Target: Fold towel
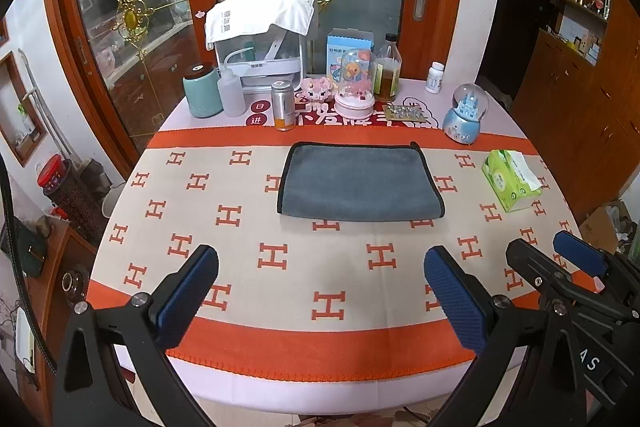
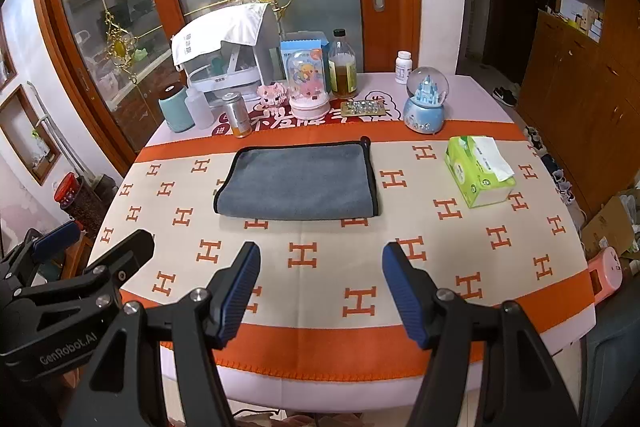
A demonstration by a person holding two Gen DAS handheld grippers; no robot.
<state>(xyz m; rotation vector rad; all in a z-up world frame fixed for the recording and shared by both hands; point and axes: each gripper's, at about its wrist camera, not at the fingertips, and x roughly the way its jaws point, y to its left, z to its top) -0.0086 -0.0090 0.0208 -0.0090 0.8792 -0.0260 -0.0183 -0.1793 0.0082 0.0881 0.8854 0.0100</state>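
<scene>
The grey towel point(image 1: 360, 181) lies flat on the patterned tablecloth point(image 1: 248, 267), already doubled over into a neat rectangle with black edging, its folded edge toward me and a small black loop at its far right corner. I see it toward the far half of the cloth, just short of the orange band, with nothing touching it. My left gripper point(image 1: 320, 291) hovers over the near part of the table, jaws wide apart and holding nothing; its blue pads point(image 1: 188, 291) are well short of the towel. My right gripper point(image 2: 320, 291) sits beside it at about the same depth, jaws likewise spread and empty. To the right of the towel, well apart from it, rests a green tissue pack point(image 2: 478, 171). Beyond the towel, along the back of the table, I make out a blue snow globe point(image 2: 426, 105), a glass bottle of amber liquid point(image 2: 343, 67), a pink domed music box point(image 1: 355, 83), a small metal can point(image 1: 283, 105) and a teal canister point(image 1: 202, 91).
</scene>
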